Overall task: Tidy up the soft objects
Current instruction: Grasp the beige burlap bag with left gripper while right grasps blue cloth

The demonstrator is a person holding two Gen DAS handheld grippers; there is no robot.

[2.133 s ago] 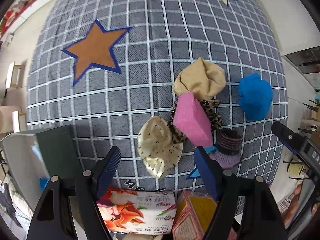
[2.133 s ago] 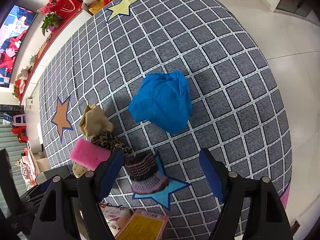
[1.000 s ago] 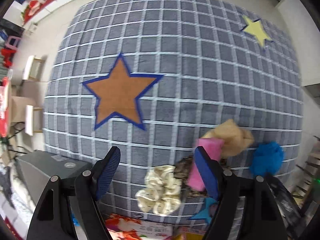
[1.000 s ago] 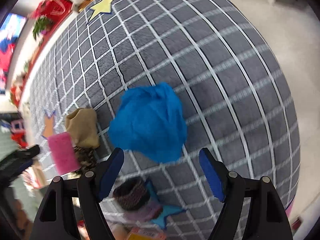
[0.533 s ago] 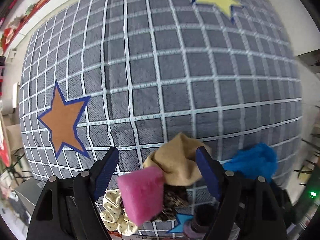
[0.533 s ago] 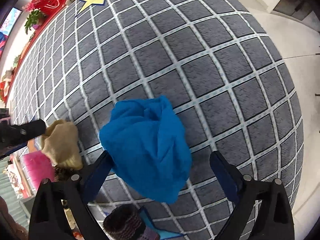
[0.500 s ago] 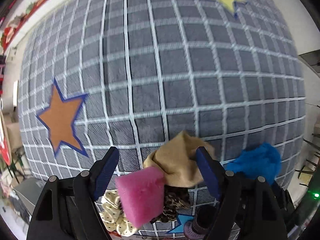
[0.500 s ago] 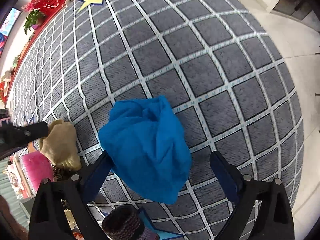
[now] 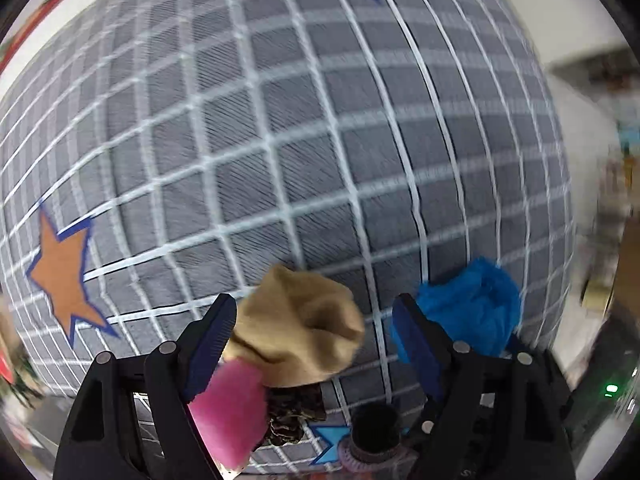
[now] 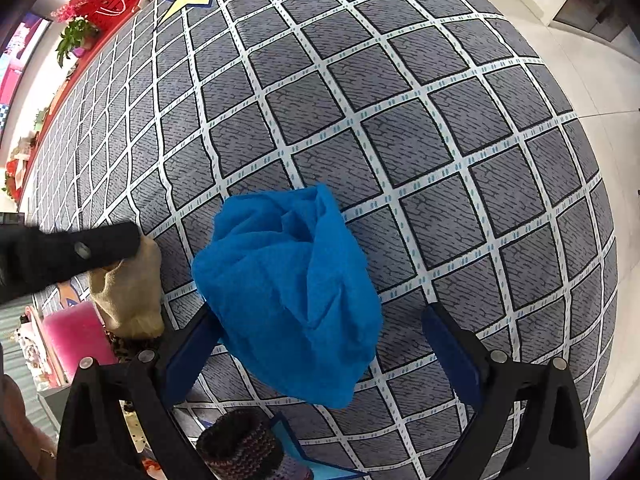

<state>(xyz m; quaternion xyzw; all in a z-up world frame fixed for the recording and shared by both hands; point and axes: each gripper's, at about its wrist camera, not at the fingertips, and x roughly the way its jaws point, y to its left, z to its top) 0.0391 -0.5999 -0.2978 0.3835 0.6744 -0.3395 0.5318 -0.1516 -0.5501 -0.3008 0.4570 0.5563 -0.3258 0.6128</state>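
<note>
While the left wrist picture is blurring at its edges, the left gripper (image 9: 312, 328) is hanging over the tan cloth (image 9: 300, 328), its fingers (image 9: 210, 334) standing spread on both sides of it, and I cannot tell if they are touching it. A pink sponge (image 9: 228, 416) is lying just beside the tan cloth, partly hidden behind the left finger. Under them a dark patterned cloth (image 9: 294, 416) is showing only a small part. A knitted hat (image 10: 240, 450) is cut off at the bottom edge.

On the grey checked carpet (image 10: 400, 120), the blue cloth (image 10: 288, 300) is lying crumpled between the fingers (image 10: 448, 354) of the right gripper (image 10: 320, 348). These have just been opening and are standing wide apart, not pressing it, though the cloth is covering the left finger's tip.
</note>
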